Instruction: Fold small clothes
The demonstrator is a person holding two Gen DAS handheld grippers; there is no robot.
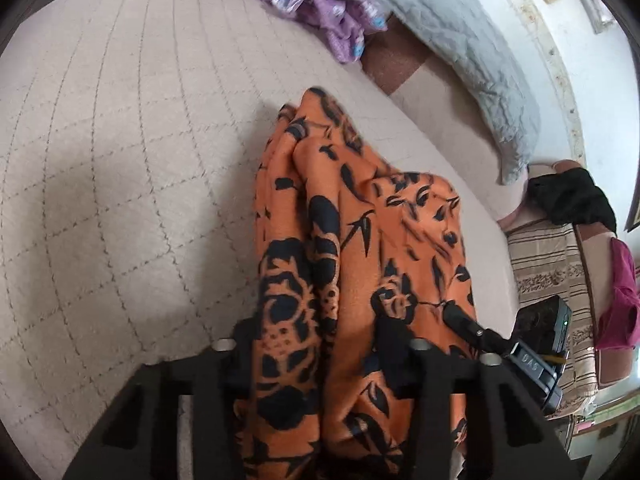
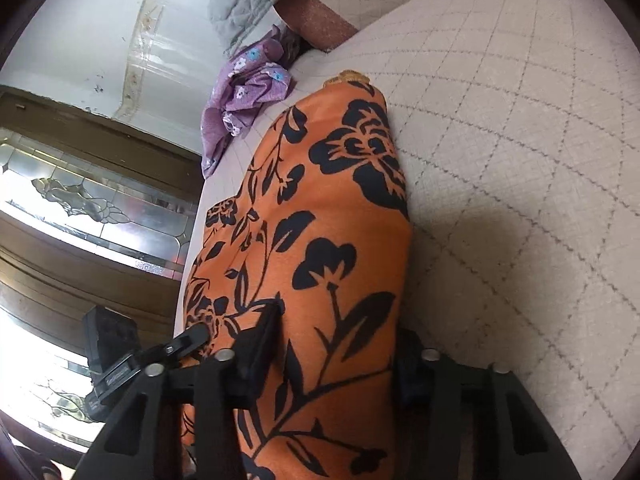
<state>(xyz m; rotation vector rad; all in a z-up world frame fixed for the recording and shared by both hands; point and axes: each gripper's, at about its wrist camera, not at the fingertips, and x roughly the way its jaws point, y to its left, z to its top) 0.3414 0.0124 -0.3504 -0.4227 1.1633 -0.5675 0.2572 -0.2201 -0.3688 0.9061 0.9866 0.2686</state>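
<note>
An orange garment with a black flower print (image 1: 360, 220) lies bunched in long folds on the beige quilted bed cover (image 1: 120, 160). My left gripper (image 1: 320, 340) is shut on its near end, with thick folds filling the gap between the black fingers (image 1: 244, 344). In the right wrist view the same orange garment (image 2: 340, 200) runs away from me, smoother, and my right gripper (image 2: 332, 348) is shut on it across its width. Each gripper shows in the other's view: the right gripper (image 1: 480, 332) at the cloth's right edge, the left gripper (image 2: 184, 344) at its left edge.
A crumpled purple flowered cloth (image 1: 320, 8) lies at the far side of the bed beside a grey quilted pillow (image 1: 460, 60). Black cloth (image 1: 572, 196) and magenta cloth (image 1: 620, 300) lie on striped seating to the right. A glass-panelled door (image 2: 80, 200) stands beyond the bed edge.
</note>
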